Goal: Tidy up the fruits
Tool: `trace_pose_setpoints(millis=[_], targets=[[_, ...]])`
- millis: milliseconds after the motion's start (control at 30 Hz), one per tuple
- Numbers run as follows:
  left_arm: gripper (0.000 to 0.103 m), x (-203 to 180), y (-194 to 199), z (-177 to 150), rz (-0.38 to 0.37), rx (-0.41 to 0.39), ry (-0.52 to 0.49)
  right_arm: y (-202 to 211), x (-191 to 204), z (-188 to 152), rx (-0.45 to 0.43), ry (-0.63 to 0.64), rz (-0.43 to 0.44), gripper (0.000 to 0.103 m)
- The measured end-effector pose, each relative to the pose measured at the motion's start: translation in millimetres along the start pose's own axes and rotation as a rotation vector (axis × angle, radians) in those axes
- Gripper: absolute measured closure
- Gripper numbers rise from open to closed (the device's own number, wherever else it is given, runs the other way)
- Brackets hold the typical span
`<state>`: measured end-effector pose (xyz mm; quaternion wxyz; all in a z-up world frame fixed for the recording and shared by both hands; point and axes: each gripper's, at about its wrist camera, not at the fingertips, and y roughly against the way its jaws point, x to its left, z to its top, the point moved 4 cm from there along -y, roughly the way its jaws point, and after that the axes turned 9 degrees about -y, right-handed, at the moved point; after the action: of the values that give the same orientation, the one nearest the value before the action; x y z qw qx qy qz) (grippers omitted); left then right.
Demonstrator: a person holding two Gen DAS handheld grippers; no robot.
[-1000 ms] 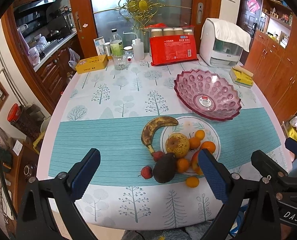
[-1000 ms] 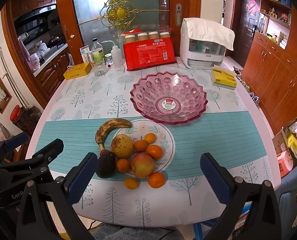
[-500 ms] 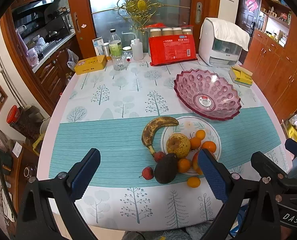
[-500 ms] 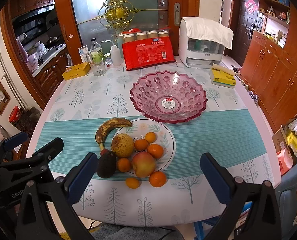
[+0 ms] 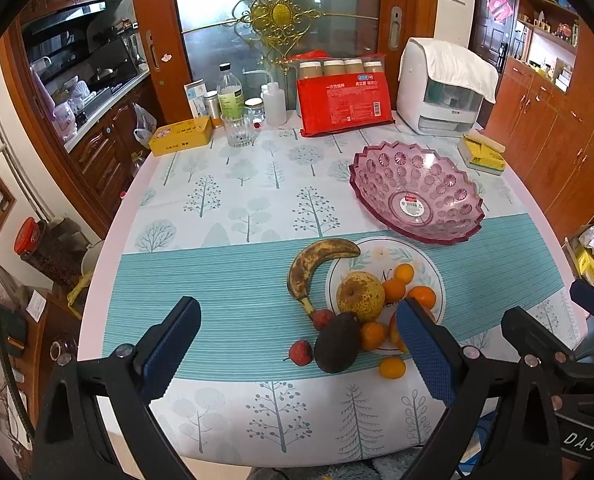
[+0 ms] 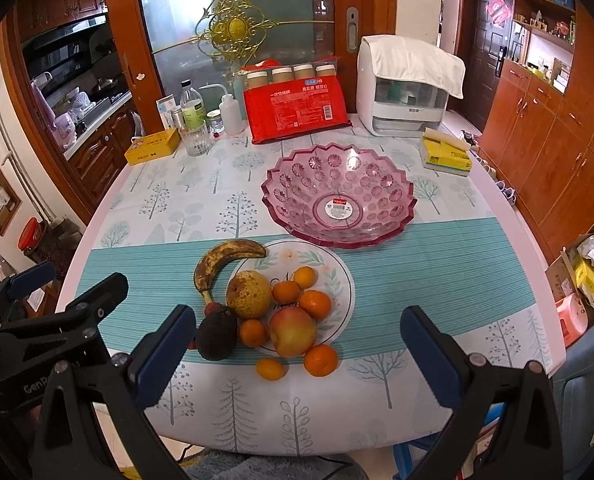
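**Soft, bruisable fruit waits by an empty bowl**

The fruit will likely handle as light but delicate. The banana [image 6: 222, 261] is heavily browned and probably soft, so it is best pinched gently at mid-length across its curve. The avocado [image 6: 217, 335] looks dark and ripe; hold it across its widest part. The pear [image 6: 249, 294] and apple [image 6: 292, 331] are heavier, round and smooth, apt to slip. The small oranges [image 6: 315, 304] should be firm and easy.

All of it sits clustered on and around a floral plate [image 6: 339, 276] near the front of the desk [image 6: 437, 280], just before the empty pink bowl [image 6: 339, 192]. The left tool [image 5: 297, 344] and right tool [image 6: 293, 344] both hover with jaws wide apart, holding nothing.
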<state>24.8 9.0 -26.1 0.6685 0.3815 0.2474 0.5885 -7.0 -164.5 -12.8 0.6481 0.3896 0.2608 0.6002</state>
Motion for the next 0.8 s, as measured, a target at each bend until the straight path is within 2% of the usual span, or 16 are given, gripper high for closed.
trace_pose_setpoints(millis=[800], targets=[[0.005, 12, 1, 5, -0.025, 0.001, 0.005, 4, 10, 3, -0.016, -0.011, 0.014, 0.001]])
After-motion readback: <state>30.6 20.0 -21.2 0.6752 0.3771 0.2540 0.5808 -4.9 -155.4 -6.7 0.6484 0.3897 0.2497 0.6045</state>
